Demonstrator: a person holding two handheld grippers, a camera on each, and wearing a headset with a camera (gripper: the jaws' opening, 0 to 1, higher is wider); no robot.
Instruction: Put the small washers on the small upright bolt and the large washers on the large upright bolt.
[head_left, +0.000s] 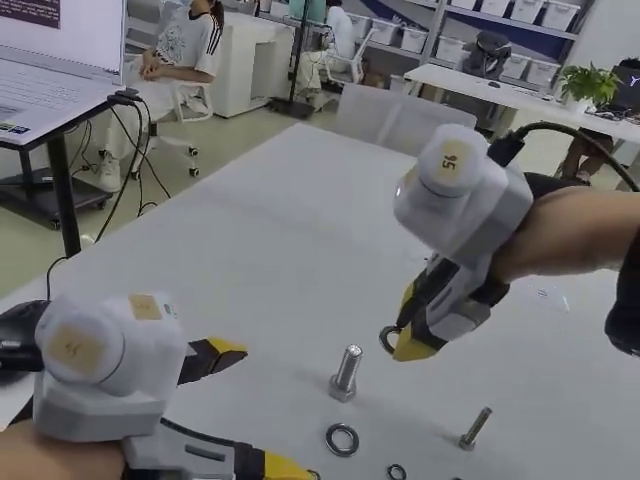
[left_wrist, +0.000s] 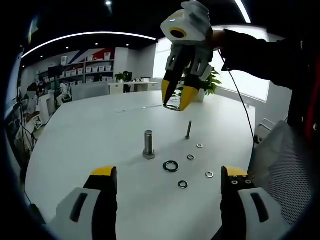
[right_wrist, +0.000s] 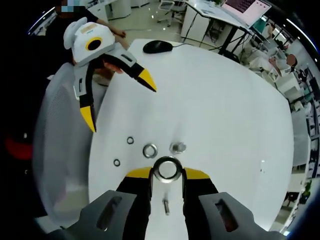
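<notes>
As it hovers, right hand-held gripper (head_left: 394, 345) pinching washer (right_wrist: 167, 159), (left hand-held gripper (left_wrist: 169, 172) splayed, low)

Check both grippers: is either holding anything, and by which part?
The right gripper holds a large washer by its rim, pinched between the jaw tips. The left gripper is open and holds nothing.

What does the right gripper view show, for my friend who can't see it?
The right gripper pinches a large washer over a white table, with the large upright bolt just ahead. A loose large washer and two small washers lie nearby, and the left gripper hangs open at the upper left.
</notes>
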